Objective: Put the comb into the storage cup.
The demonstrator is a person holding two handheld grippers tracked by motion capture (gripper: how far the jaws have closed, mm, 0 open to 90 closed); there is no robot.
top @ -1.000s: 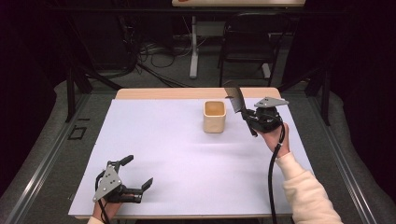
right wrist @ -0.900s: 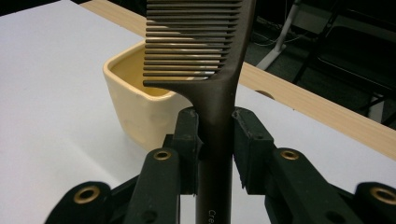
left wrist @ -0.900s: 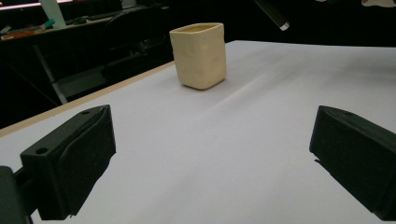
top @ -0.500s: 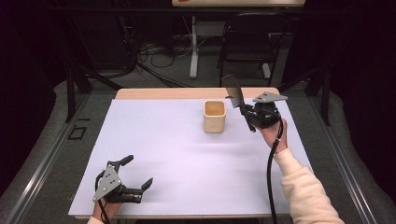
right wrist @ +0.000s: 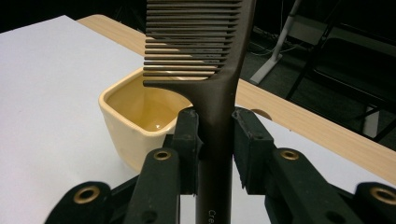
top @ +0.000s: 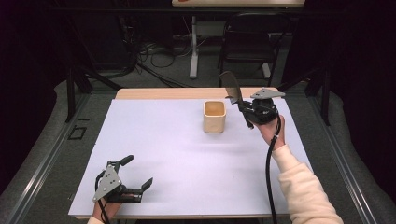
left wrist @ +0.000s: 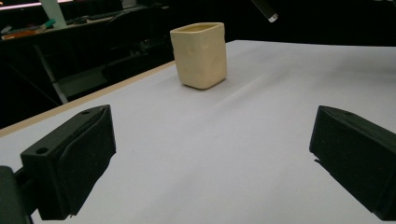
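Right gripper (right wrist: 215,135) of mine squeezes a dark comb (right wrist: 205,56) by its handle, teeth end up, just beside the yellow cup (top: 215,116) on the white table (top: 187,158). Far off, my left gripper (top: 135,175) rests with jaws wide and holds nothing.

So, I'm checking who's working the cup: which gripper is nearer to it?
Right. The right gripper, shut on a comb, hangs just beside the cup. The left gripper, open, rests at the table's near corner, far away.
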